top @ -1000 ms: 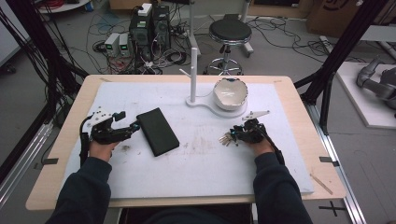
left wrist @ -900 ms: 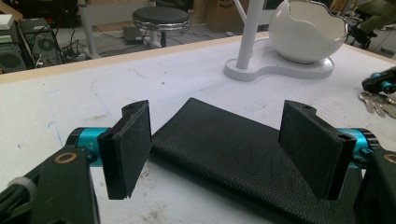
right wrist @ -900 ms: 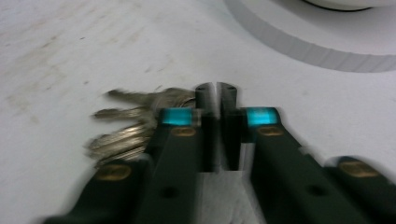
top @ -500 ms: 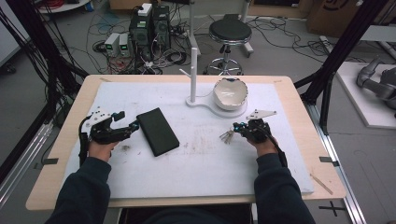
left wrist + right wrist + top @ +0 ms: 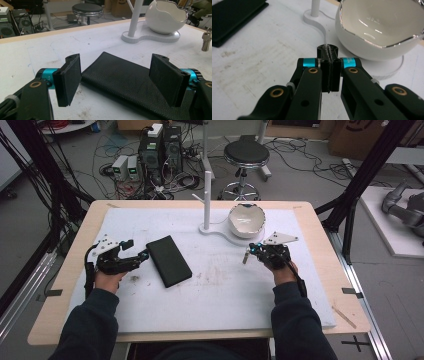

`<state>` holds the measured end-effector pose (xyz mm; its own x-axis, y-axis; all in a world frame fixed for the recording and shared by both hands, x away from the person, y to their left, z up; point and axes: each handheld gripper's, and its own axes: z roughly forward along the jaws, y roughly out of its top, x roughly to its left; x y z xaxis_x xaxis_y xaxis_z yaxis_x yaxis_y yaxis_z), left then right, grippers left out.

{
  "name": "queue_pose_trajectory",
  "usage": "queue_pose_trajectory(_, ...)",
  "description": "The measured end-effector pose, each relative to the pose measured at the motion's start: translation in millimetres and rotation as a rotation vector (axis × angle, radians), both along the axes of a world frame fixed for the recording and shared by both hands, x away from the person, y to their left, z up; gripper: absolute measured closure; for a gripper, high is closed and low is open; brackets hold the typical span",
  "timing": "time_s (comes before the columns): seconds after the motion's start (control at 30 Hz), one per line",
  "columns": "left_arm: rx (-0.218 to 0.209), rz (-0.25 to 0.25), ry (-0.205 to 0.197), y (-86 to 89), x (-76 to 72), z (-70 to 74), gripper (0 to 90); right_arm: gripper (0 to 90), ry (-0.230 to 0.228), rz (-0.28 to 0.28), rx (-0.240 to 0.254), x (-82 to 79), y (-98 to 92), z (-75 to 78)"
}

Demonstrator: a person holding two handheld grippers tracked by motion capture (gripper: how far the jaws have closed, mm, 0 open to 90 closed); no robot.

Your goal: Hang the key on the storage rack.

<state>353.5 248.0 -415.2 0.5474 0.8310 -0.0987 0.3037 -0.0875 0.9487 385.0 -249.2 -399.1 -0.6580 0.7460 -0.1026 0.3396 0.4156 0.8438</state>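
In the left gripper view, keys [image 5: 206,41] hang beside the bowl [image 5: 165,17].

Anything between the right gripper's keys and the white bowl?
Nothing visible. The right gripper holds the keys lifted off the mat, and the white bowl sits just beyond, its open top unobstructed. The black wallet and the stand's post lie off to the side.

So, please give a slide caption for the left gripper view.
Open left hand-held gripper straddling a black leather pouch, white bowl stand behind.
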Motion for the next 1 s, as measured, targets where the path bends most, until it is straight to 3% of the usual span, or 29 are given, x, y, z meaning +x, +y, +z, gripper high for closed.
queue_pose_trajectory(0.3,-0.002,0.005,0.0,1.6,-1.1,-0.7,25.8,90.0,-0.044,0.033,0.005,9.9,16.4,22.2)
queue_pose_trajectory(0.57,-0.006,0.018,-0.005,5.6,-3.1,-1.3,26.5,90.0,-0.081,0.078,-0.012,22.0,43.3,43.4)
queue_pose_trajectory(0.87,0.0,0.026,-0.005,8.7,-5.7,-2.6,26.6,90.0,-0.147,0.115,-0.009,48.5,77.2,79.2)
queue_pose_trajectory(1.0,-0.003,0.029,-0.004,10.0,-5.6,-2.5,26.6,90.0,-0.173,0.136,-0.034,60.1,91.5,92.0)
